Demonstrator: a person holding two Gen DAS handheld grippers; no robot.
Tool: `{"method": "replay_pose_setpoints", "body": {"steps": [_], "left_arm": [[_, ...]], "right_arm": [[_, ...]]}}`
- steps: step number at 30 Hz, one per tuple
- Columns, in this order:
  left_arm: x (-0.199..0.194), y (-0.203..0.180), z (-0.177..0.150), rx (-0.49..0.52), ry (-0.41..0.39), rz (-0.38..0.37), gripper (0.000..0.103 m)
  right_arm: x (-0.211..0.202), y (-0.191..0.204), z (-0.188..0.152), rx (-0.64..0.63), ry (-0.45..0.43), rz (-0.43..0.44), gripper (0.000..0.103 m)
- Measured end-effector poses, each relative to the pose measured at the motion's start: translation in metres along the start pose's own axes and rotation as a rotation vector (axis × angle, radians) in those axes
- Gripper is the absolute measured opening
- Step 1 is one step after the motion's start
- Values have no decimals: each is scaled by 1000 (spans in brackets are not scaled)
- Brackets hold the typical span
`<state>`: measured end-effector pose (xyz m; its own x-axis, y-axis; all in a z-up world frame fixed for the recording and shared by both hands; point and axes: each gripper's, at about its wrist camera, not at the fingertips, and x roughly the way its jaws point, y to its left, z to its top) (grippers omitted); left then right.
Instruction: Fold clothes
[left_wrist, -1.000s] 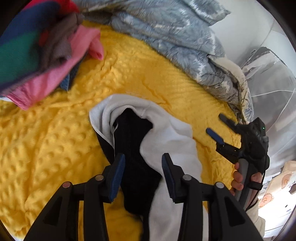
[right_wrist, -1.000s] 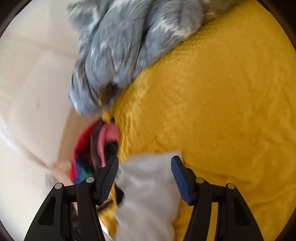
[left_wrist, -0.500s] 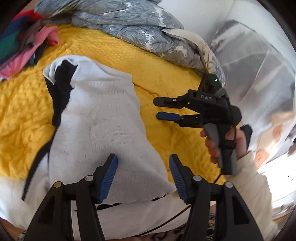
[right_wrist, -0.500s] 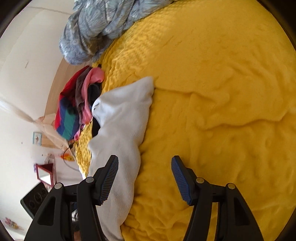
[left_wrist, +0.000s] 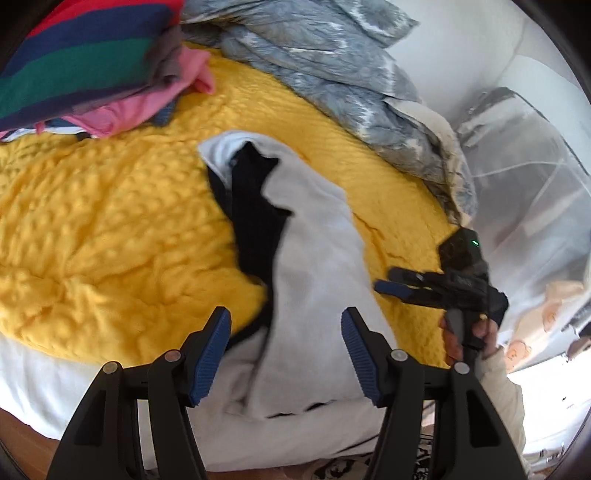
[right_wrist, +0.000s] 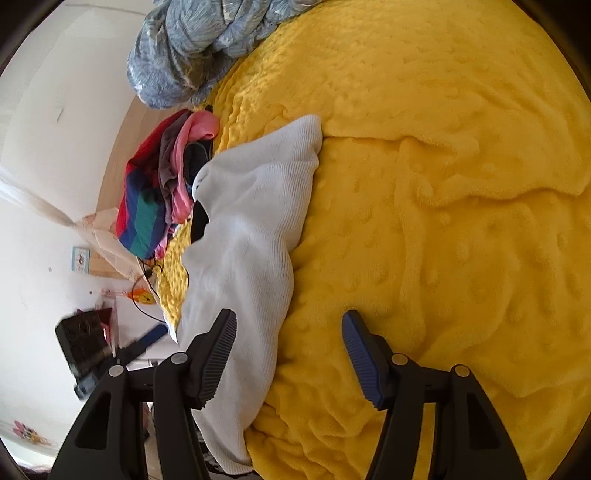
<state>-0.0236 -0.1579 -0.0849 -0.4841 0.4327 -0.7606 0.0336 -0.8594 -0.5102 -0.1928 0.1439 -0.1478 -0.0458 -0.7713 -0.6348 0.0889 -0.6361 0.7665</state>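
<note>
The white ribbed garment (left_wrist: 317, 266), black inside, lies bunched lengthwise on the yellow blanket (left_wrist: 110, 240), its end hanging over the bed's edge. Both grippers, left (left_wrist: 286, 354) and right (right_wrist: 288, 354), hover wide, holding nothing. It may slide off the plush edge. A grey duvet (right_wrist: 192, 48) and stacked clothes (left_wrist: 81, 66) lie nearby.

I see a white ribbed garment (left_wrist: 317, 258) with black inner fabric, a bright yellow dotted blanket (left_wrist: 110, 229), a grey-blue floral duvet (left_wrist: 332, 62), a red, navy and green striped top (left_wrist: 81, 55), a pink garment (left_wrist: 147, 107), blue gripper pads (left_wrist: 210, 354)
</note>
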Motion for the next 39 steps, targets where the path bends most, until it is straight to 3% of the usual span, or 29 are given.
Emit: {"method": "replay_pose_setpoints", "body": {"steps": [4, 8, 15, 18, 21, 28, 34, 39], "left_arm": [[1, -33, -14, -9, -41, -92, 65], [21, -76, -25, -40, -1, -196, 68], [75, -131, -34, -14, 101, -76, 69], [86, -129, -39, -67, 144, -24, 70], [81, -120, -37, -42, 173, 34, 70], [31, -84, -39, -68, 112, 128, 71], [19, -60, -66, -175, 175, 71, 72], [-1, -28, -76, -284, 89, 78, 72]], "right_arm": [[5, -1, 7, 34, -22, 23, 62], [4, 6, 17, 36, -64, 60, 62], [-6, 1, 32, 78, -121, 103, 62], [-19, -7, 34, 115, -152, 112, 62], [-29, -10, 31, 106, -158, 86, 62], [-24, -10, 24, 60, -86, 61, 62], [-9, -5, 21, 69, -56, 54, 62], [5, 4, 14, 43, -25, 38, 62]]}}
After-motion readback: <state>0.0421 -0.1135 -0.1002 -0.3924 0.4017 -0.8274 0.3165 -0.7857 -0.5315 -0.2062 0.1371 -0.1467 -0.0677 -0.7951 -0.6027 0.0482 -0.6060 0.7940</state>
